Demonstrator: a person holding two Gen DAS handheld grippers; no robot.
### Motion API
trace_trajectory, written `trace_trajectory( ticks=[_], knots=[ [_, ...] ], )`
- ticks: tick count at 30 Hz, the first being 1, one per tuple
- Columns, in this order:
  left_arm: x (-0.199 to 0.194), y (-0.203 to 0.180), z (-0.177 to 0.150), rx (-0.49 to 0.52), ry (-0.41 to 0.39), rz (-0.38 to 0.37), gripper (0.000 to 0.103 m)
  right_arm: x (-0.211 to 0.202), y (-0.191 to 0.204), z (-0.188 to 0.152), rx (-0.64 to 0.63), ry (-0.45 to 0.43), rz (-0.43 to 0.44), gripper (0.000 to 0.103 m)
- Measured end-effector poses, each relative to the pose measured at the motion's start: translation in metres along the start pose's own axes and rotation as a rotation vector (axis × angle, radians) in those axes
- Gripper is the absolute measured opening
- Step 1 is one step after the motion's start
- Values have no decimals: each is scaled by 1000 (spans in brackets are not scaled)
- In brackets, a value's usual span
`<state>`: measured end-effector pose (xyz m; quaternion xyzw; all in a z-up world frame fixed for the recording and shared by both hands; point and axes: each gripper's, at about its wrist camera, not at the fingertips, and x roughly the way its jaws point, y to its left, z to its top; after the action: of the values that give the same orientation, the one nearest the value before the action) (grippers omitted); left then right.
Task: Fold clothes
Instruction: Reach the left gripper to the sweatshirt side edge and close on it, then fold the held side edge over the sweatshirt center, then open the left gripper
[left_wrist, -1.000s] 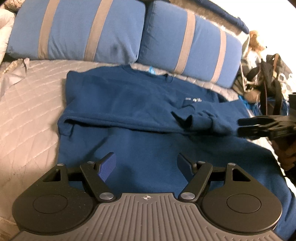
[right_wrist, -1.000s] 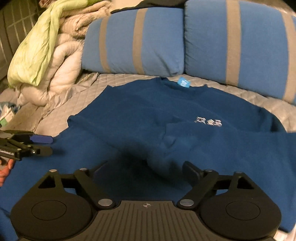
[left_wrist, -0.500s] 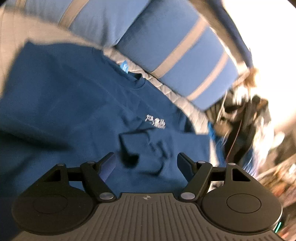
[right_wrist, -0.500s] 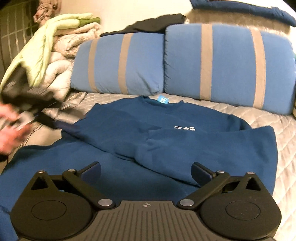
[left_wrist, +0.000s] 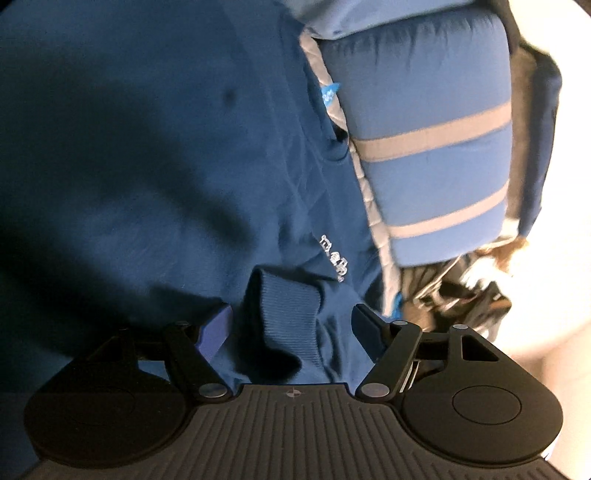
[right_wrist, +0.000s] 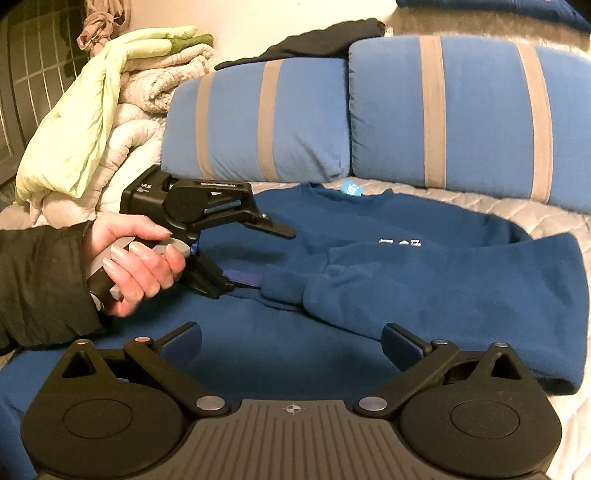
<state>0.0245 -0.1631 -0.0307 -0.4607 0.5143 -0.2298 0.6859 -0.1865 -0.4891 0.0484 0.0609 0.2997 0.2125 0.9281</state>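
Item: dark blue sweatshirt (right_wrist: 369, 221), laid flat on a quilted grey bedspread (right_wrist: 554, 218), collar toward two blue pillows with tan stripes (right_wrist: 461, 110). Small white chest logo (right_wrist: 400, 242) and light blue neck tag (right_wrist: 351, 187) face up. One sleeve is folded across the chest; its ribbed cuff (left_wrist: 288, 314) ends near the middle of the garment, just below the logo.

Left gripper (left_wrist: 291, 325): rolled on its side and set at the cuff. Jaws partly open and just been closing a little; the cuff lies between the blue pads, and the pads do not visibly press on it. In the right wrist view the lower finger rests on the cloth just beside the cuff and the upper finger stands above it. A hand (right_wrist: 136, 262) in a black sleeve (right_wrist: 40, 284) holds the grip.

Right gripper (right_wrist: 291, 343): low over the sweatshirt's lower body, near the hem. Jaws spread wide, just been opening, nothing between them.

Surroundings: pile of pale and light green bedding (right_wrist: 110, 110) left of the pillows; a black garment (right_wrist: 321, 40) on top of them; dark bags and straps (left_wrist: 461, 295), blurred, past the bed's far side.
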Motion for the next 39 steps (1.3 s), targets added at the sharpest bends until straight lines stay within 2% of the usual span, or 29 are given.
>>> trace_trajectory(
  ticks=[2,4,8,10,13,18,29,32,35,39],
  knots=[
    [-1,7,-2,-45,9,-23,60,1,-2,0,14,1,6,103],
    [2,7,-5,-44,23,-11,49,2,-2,0,21,4,11,103],
    [5,7,-4,-56,35,6,43,3,-4,0,35,6,12,103],
    [5,10,-3,-78,35,12,24,4,-4,0,42,9,12,103],
    [5,17,-2,-118,37,17,12,3,-4,-1,51,10,10,103],
    [-8,-2,-4,-70,19,-33,7,3,-4,-2,56,5,-2,103],
    [-35,-66,-16,54,3,-149,6,-2,1,-3,46,-22,-67,103],
    [-40,-86,-17,80,-3,-177,6,-6,1,2,-17,-64,-162,103],
    [-45,-104,-17,97,-14,-208,6,-4,2,7,-142,-92,-320,103],
    [-56,-120,-15,112,-32,-246,6,17,-10,6,-309,-68,-478,103]
  ],
)
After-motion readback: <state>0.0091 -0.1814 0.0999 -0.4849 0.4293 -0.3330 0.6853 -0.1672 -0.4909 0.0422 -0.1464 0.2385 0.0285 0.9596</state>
